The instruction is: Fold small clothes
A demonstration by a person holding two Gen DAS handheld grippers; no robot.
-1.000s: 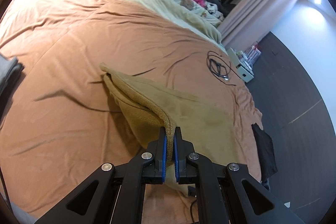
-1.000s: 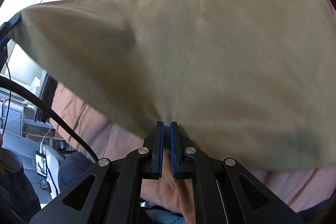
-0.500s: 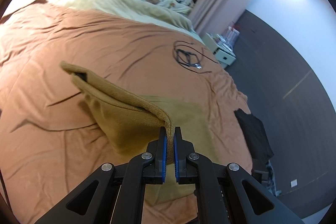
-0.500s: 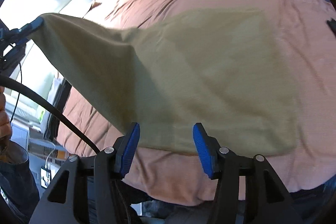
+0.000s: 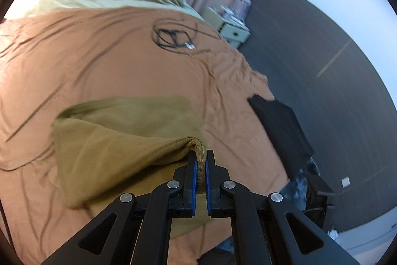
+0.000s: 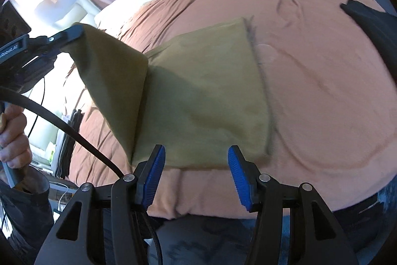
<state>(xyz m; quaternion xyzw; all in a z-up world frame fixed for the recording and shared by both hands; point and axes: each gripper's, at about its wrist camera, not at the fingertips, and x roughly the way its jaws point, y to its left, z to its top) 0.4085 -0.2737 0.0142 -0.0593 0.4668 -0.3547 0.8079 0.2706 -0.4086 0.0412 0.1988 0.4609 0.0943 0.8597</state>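
Lettering "Robot.AI" on left tool (image 6: 74, 32), olive cloth (image 6: 203, 96)

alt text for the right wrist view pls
Right tongs hang open and empty over an olive cloth on the orange bedspread. At left, the left tongs lift one corner of it.

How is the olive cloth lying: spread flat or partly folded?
Partly folded: the left gripper holds one edge of the olive cloth lifted over the part on the bedspread.

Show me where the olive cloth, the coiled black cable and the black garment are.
olive cloth (image 6: 203, 101), right wrist view, flat middle.
coiled black cable (image 5: 171, 37), left wrist view, centre of coil.
black garment (image 5: 280, 126), left wrist view, its middle.
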